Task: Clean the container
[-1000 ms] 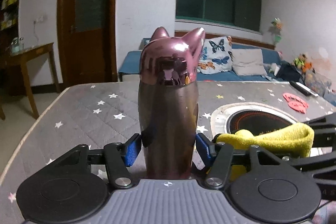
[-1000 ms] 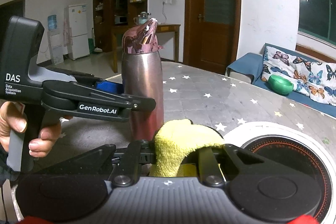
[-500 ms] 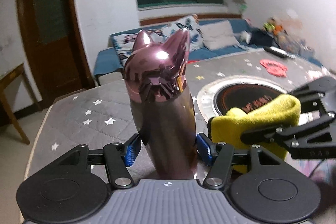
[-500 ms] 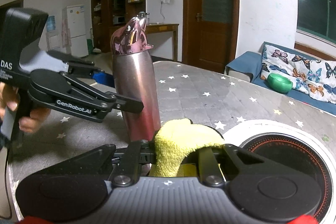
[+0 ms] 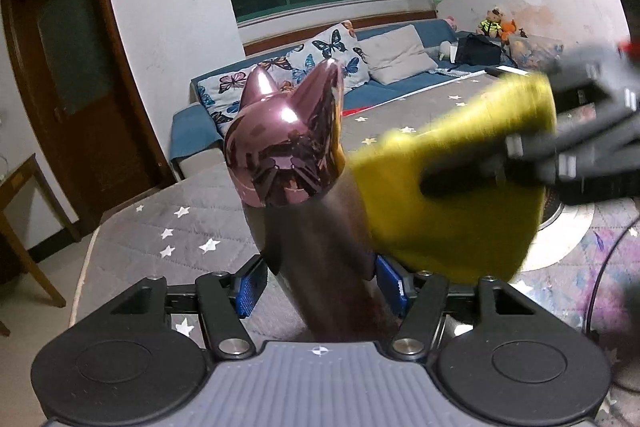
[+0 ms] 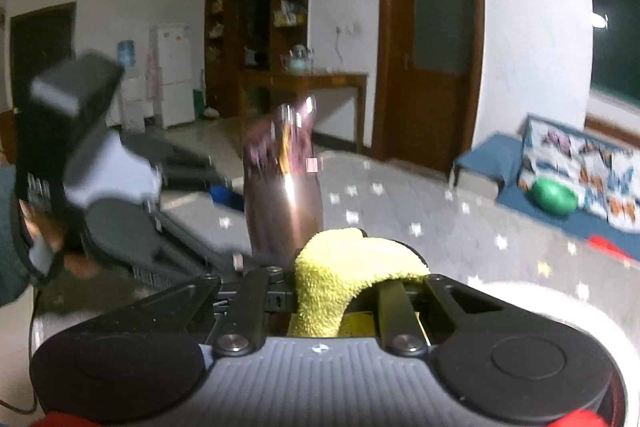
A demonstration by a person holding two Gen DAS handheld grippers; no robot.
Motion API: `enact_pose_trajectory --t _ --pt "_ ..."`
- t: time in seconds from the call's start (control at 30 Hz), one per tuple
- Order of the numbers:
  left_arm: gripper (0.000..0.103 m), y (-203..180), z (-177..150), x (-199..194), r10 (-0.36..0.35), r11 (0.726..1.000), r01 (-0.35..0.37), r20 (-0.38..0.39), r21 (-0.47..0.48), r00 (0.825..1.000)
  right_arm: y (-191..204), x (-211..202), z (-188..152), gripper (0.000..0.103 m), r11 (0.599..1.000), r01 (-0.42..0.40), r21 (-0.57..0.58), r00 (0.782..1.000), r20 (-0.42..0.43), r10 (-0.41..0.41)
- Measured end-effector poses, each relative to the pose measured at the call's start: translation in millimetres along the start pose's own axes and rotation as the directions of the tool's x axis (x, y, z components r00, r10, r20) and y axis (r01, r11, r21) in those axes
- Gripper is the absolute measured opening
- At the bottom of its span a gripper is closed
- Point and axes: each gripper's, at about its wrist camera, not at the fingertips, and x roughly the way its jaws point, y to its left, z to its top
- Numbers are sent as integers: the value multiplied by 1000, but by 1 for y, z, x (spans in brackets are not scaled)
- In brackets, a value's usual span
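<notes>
- Grey star-print tabletop in a living room; blue sofa with butterfly cushions behind, brown door on the far wall.
- Task item: pink metal bottle with a shiny cat-ear lid. It sits between the blue pads of the left gripper, which is clamped on the lower body. Long axis is roughly upright, leaning a little; lid end points up and away from the left camera.
- Can't tell whether the base is touching the tabletop, it's hidden behind the gripper body.
- Right gripper is closed on a folded yellow cloth. In the left view the yellow cloth sits just right of the bottle's upper body, at or very near contact; motion blur hides the exact gap.
- Key relation: from the right jaws the bottle lies ahead and slightly left, axis crossing the finger line.
- Judgement: right hand does the wiping, so strokes should run along the bottle axis while the left holds firm.
- Risk: side push from the cloth could twist the bottle in the pads.
</notes>
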Motion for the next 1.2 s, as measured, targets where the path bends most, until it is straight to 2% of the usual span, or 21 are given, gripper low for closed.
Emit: enact_pose_trajectory --t 0.17,0.37,0.73,0.87,1.0,1.1,1.2 --pt "65 -1 -3 -1 1 1000 -1 11 -1 1000 -1 -5 26 13 998 -58 -17 996 67 59" --pt "65 -1 -6 -2 -1 1000 1 24 -4 1000 -15 11 26 13 989 -142 49 988 63 139" --pt "65 0 -6 -4 4 1000 -4 35 5 999 -41 45 -10 13 980 -125 156 989 -56 135" --pt "68 2 -3 -12 1 1000 -1 60 3 998 -48 45 -14 13 978 -107 177 991 -62 120" --pt "69 5 2 -25 5 1000 -3 99 -22 995 -46 35 -4 13 988 -87 129 996 -25 91" --pt "69 12 5 -35 -2 998 10 134 -59 991 -31 22 8 13 999 -35 4 999 26 35" --pt "69 19 9 -44 0 996 16 173 -91 985 -10 9 14 13 989 25 -144 998 67 -16"
